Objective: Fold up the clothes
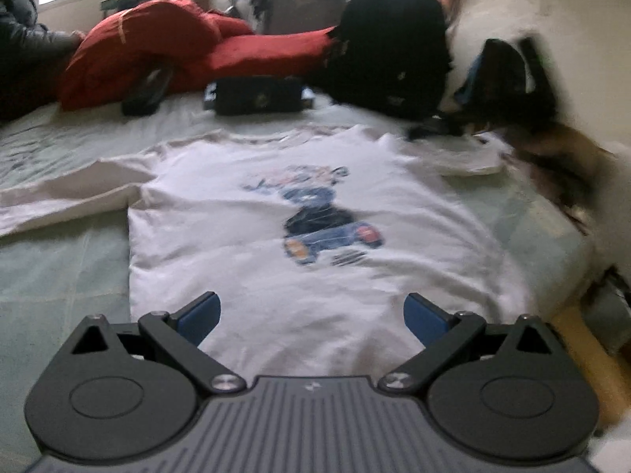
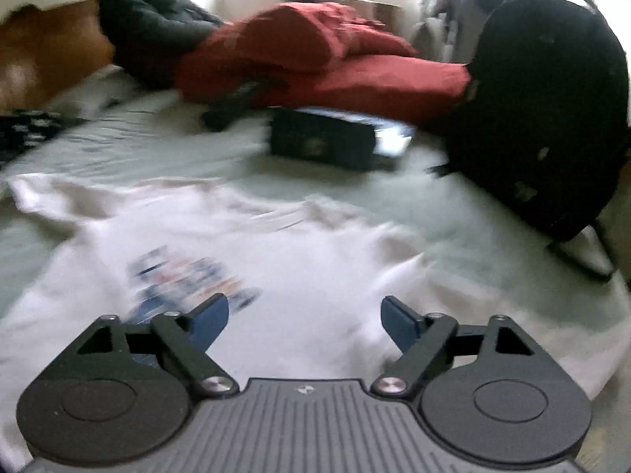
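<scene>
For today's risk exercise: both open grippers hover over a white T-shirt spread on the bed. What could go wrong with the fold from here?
1. The T-shirt has one sleeve spread far to the side; a fold could leave it trailing.
2. The backpack and dark box sit close behind the collar; fabric might catch on them.
3. The right gripper view is blurred, so a grasp now could miss the hem or pinch the bedsheet.

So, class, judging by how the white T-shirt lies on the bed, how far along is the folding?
Done: the white T-shirt is spread flat on the bed sheet, print up, sleeves out.
In hand: nothing. The left gripper and right gripper both hang open above the shirt, jaws empty.
Left: every fold; no sleeve or hem is turned in yet.
</scene>
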The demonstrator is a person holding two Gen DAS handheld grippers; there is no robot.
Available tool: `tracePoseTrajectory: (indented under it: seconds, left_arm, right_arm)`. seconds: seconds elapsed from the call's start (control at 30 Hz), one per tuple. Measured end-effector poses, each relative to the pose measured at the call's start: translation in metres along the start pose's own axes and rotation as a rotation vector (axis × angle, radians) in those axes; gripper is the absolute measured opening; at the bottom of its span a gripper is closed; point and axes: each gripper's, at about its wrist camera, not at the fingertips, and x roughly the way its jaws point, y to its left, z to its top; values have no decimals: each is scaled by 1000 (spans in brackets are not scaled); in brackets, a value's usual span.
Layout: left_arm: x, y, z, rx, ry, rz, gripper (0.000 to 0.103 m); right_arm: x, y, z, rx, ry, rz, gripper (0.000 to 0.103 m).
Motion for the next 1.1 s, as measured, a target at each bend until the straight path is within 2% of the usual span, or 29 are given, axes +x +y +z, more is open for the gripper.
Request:
tracePoseTrajectory:
  seconds: [0.1, 0.2, 0.33, 0.4, 0.43, 0.6, 0.77, 1.0, 1.1]
  left_arm:
    - [21, -6, -8, 30, 29, 11, 99]
    - [40, -8, -22, 33, 105, 30, 99]
    - [41, -15, -34, 71, 100, 69, 99]
    - [38, -18, -36, 74, 106, 81, 99]
    - [37, -18, -37, 72, 108, 83, 99]
    - [31, -20, -42, 71, 110, 93, 100]
    - [29, -22, -48, 82, 107, 98, 101]
    - [29, -21, -49, 75, 104, 95, 101]
    - [29, -21, -49, 71, 103, 93, 102]
  right_arm:
    - [-19, 28, -37, 0, 3, 40, 89]
    - [-31, 52, -76, 0, 20, 62, 89]
    - [-28, 80, -118, -29, 60, 34, 91]
    - [-22, 87, -136, -23, 77, 26, 96]
    - [-20, 89, -142, -15, 74, 22, 103]
    - [-17, 90, -148, 51, 34, 4, 103]
    - [-17, 91, -153, 50, 10, -10, 103]
    - [-27, 78, -147, 165, 9, -14, 103]
    - [-29, 76, -150, 174, 17, -17, 103]
